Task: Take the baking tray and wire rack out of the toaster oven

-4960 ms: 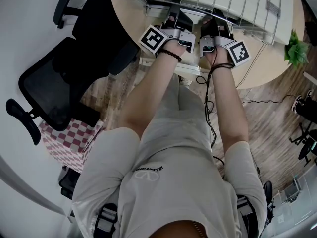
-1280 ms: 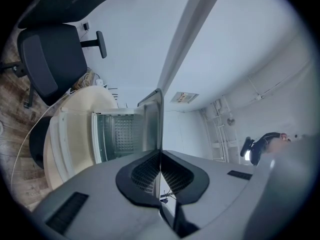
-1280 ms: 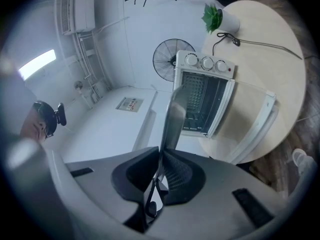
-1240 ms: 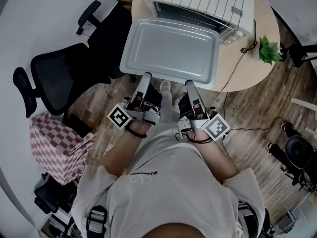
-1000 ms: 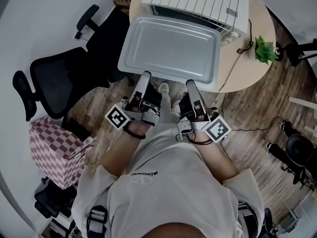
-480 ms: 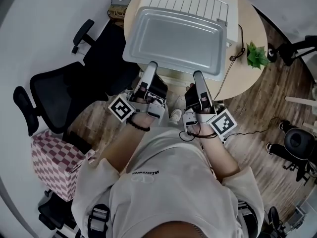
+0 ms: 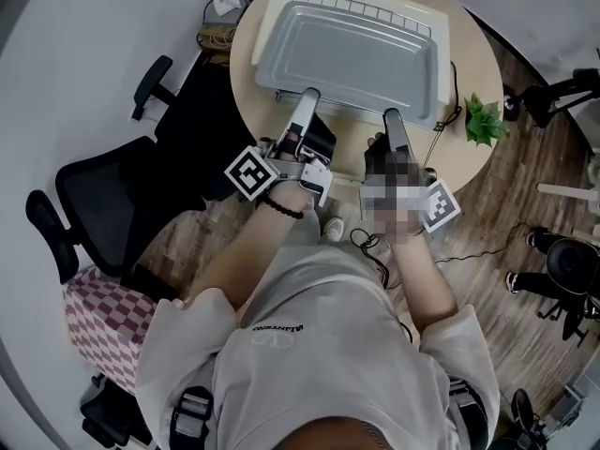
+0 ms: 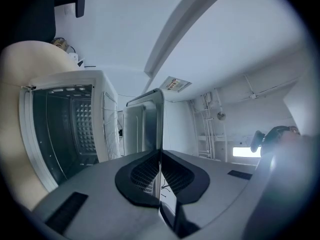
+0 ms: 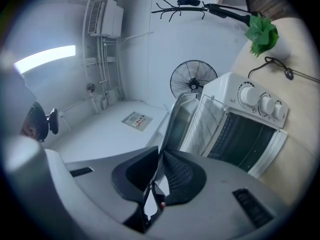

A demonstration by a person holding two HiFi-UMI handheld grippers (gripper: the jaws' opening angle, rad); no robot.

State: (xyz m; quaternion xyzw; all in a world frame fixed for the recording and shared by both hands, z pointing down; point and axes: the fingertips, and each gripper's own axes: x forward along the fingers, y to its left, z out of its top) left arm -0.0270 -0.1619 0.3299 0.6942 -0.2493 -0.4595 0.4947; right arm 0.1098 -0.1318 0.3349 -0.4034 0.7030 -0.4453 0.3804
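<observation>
I hold the grey baking tray (image 7: 352,59) level above the white toaster oven (image 7: 265,28), which it mostly hides in the head view. My left gripper (image 7: 306,99) is shut on the tray's near rim towards the left, and my right gripper (image 7: 392,120) is shut on the same rim towards the right. In the left gripper view the tray (image 8: 150,126) runs edge-on out of the left gripper (image 8: 160,159), beside the oven's open dark cavity (image 8: 65,129). The right gripper view shows the tray (image 9: 181,118) pinched in the right gripper (image 9: 159,171), with the oven (image 9: 245,129) alongside. I cannot make out a wire rack.
The oven stands on a round beige table (image 7: 473,162) with a small green plant (image 7: 483,120) and a power cord at its right edge. A black office chair (image 7: 103,204) stands left of me. A floor fan (image 9: 192,81) stands beyond the oven.
Both grippers have carried the tray away from my body, from in front of the table to above the toaster oven. The grip on the near rim is unchanged.
</observation>
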